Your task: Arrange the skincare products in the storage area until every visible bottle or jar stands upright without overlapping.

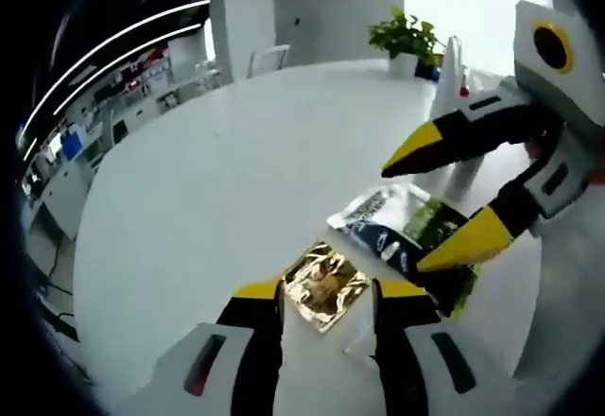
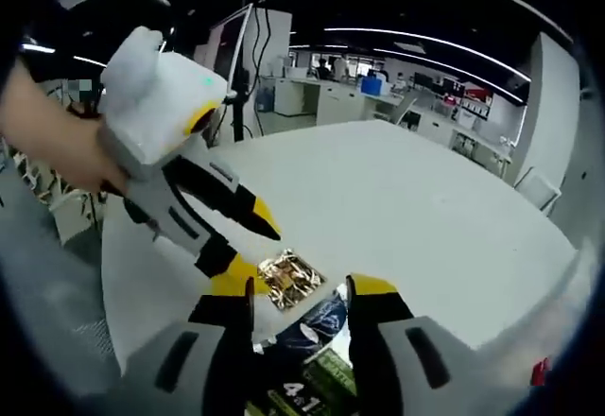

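Left gripper view first: the left tool (image 1: pixel 327 293) rises from the bottom edge with its yellow-tipped jaws set apart and nothing between them. Just beyond the tips a gold foil sachet (image 1: pixel 326 284) lies flat on the white tabletop (image 1: pixel 227 180). Beside it, toward the right, a dark printed pouch (image 1: pixel 397 222) with green and white markings also lies flat (its lettering is too small to read). The right tool (image 1: pixel 430 203) reaches in from the right above that pouch, jaws spread wide and empty. Farther back, a white bottle (image 1: pixel 452 66) stands upright near a potted green plant (image 1: pixel 406 38) at the tabletop's far edge.

Right gripper view: the right tool (image 2: pixel 301 293) has its jaws wide, with the dark pouch (image 2: pixel 317 340) lying under and between them; whether they touch it cannot be told. The gold sachet (image 2: pixel 288 279) lies just past it. The left tool (image 2: pixel 250 246) comes in from the left, held by a hand (image 2: pixel 52 142), its jaws open near the sachet. Office desks stand well behind.
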Action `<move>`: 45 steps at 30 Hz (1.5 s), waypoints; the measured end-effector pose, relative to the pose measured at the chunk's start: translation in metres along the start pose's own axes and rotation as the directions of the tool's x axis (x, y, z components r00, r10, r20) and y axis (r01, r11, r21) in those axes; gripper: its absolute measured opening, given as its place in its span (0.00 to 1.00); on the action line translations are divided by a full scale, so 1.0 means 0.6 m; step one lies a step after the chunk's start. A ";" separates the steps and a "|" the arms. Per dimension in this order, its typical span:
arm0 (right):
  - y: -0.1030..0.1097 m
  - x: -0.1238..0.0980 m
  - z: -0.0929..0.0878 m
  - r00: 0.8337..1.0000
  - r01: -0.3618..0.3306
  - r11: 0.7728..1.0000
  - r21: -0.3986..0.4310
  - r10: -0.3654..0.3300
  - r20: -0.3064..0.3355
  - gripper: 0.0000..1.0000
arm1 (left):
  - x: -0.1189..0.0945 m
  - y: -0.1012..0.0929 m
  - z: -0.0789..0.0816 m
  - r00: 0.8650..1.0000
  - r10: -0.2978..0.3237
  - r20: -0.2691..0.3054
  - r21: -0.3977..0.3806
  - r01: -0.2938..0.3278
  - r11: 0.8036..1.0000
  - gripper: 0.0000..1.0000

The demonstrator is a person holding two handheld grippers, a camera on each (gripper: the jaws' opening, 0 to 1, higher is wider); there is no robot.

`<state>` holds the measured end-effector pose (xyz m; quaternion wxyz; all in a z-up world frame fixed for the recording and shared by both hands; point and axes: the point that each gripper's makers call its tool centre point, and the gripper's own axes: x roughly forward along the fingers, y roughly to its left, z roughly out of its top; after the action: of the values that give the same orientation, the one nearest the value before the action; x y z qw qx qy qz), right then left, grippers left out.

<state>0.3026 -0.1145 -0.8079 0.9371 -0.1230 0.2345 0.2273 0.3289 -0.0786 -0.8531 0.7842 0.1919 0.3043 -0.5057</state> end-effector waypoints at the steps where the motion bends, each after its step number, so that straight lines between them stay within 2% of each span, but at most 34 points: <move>1: 0.005 -0.009 0.006 1.000 -0.005 1.000 -0.004 0.005 0.017 0.45 | -0.007 -0.005 0.000 1.000 -0.002 0.003 0.004 0.002 1.000 0.39; 5: 0.019 -0.053 0.025 0.998 -0.012 1.000 0.004 0.012 0.064 0.54 | -0.039 -0.027 -0.005 1.000 -0.011 0.003 0.026 0.010 1.000 0.52; 12: 0.021 -0.145 0.023 0.994 0.014 1.000 0.021 -0.016 0.103 0.70 | -0.103 -0.051 -0.019 1.000 0.012 0.020 -0.035 -0.011 0.999 0.65; 15: 0.017 -0.188 0.012 0.993 0.042 0.999 0.033 -0.045 0.110 0.75 | -0.130 -0.062 -0.026 0.999 0.027 0.033 -0.062 -0.025 0.998 0.71; 19: 0.003 -0.244 -0.012 0.988 0.090 0.990 0.104 -0.102 0.116 0.84 | -0.159 -0.071 -0.036 0.998 0.044 0.053 -0.100 -0.039 0.994 0.77; 22: -0.009 -0.274 -0.033 0.985 0.119 0.983 0.143 -0.135 0.107 0.91 | -0.180 -0.081 -0.041 0.994 0.057 0.088 -0.161 -0.042 0.986 0.83; 26: -0.030 -0.310 -0.063 0.977 0.172 0.962 0.210 -0.195 0.091 0.96 | -0.196 -0.094 -0.056 0.993 0.068 0.095 -0.186 -0.049 0.981 0.89; 29: -0.043 -0.331 -0.080 0.967 0.211 0.942 0.262 -0.240 0.085 0.99 | -0.208 -0.105 -0.063 0.992 0.073 0.107 -0.206 -0.050 0.977 0.92; 32: -0.048 -0.343 -0.097 0.963 0.230 0.934 0.273 -0.258 0.071 0.99 | -0.215 -0.112 -0.066 0.989 0.081 0.127 -0.223 -0.051 0.973 0.96; 36: -0.050 -0.348 -0.117 0.961 0.243 0.922 0.300 -0.272 0.057 0.99 | -0.220 -0.119 -0.076 0.990 0.086 0.116 -0.231 -0.057 0.971 0.97; 45: -0.061 -0.348 -0.114 0.957 0.252 0.916 0.311 -0.285 0.063 0.99 | -0.228 -0.116 -0.073 0.988 0.103 0.115 -0.243 -0.073 0.967 0.97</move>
<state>0.1298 -0.2461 -0.7586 0.9783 0.0017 0.1968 0.0645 0.2116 0.0115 -0.7933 0.8410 0.0772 0.3035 -0.4412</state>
